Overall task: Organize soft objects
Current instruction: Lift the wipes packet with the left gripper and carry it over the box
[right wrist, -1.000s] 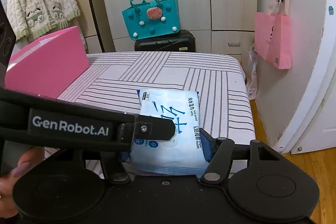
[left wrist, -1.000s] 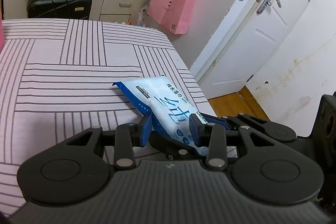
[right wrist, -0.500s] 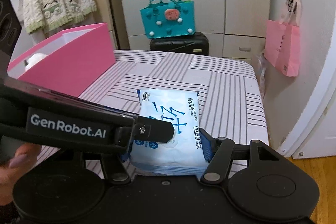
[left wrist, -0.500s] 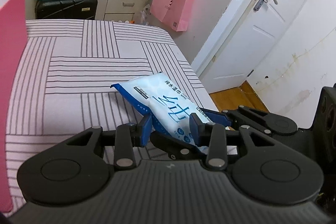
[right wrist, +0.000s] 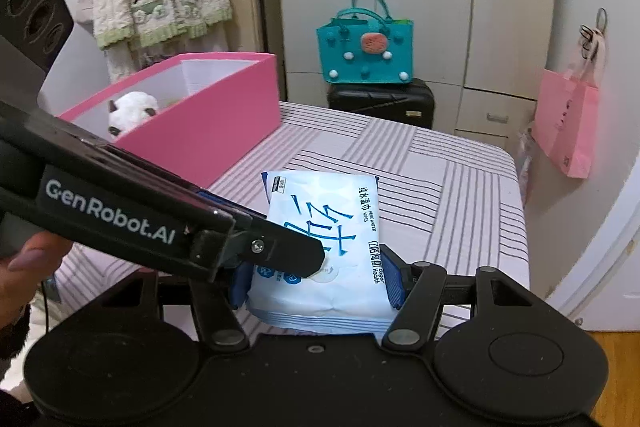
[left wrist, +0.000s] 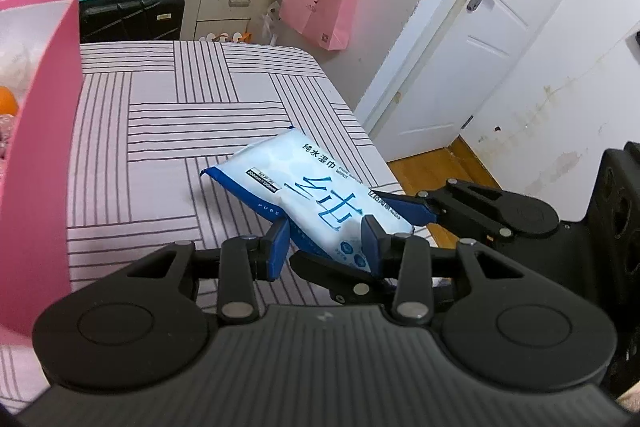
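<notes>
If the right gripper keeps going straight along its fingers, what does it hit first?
Likely the striped bed cover beyond the wipes pack clamped in the right gripper. The pink box lies left of that line, though depth is uncertain.

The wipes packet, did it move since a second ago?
Yes. The wipes packet, held by both claws, has come toward the pink box on the striped bed. In the right wrist view, the box now shows its open top.

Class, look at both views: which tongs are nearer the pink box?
Left. The left tongs are just beside the pink box wall; the right tongs hold the wipes pack further off, with the left tongs between.
</notes>
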Tool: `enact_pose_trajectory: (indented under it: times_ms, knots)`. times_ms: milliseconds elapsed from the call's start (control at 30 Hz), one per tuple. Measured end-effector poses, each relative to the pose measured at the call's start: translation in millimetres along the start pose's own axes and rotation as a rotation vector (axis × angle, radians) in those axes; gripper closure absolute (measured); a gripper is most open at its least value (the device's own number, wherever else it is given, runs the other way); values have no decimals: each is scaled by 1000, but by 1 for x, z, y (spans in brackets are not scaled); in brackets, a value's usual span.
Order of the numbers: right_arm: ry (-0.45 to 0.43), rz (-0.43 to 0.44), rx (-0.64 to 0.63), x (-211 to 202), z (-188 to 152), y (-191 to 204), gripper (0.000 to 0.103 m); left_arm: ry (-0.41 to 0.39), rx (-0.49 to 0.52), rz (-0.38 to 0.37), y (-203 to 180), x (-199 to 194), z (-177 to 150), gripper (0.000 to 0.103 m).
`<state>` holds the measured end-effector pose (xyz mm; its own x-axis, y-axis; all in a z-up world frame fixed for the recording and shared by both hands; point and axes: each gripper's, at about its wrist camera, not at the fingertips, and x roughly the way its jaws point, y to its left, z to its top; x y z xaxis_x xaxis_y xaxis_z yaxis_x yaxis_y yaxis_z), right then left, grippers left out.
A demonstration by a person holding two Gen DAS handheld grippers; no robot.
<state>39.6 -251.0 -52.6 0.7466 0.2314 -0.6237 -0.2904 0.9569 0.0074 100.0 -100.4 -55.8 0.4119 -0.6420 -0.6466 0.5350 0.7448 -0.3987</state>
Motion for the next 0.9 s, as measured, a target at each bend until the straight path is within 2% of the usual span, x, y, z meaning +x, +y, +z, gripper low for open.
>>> enact_pose_trajectory:
  times_ms: [300, 467, 700, 900]
  knots:
    - [-5, 66, -69, -24, 11, 29, 36, -4, 19, -16, 0, -47, -10, 65]
    - [29, 114, -107, -34, 18, 51, 36, 30, 24, -17, 4, -74, -16, 66]
    - [100, 207, -145, -35, 33, 78, 36, 110, -100, -32, 27, -102, -20, 66]
    - [101, 257, -211, -38, 44, 107, 36, 83, -107, 19, 32, -132, -27, 67]
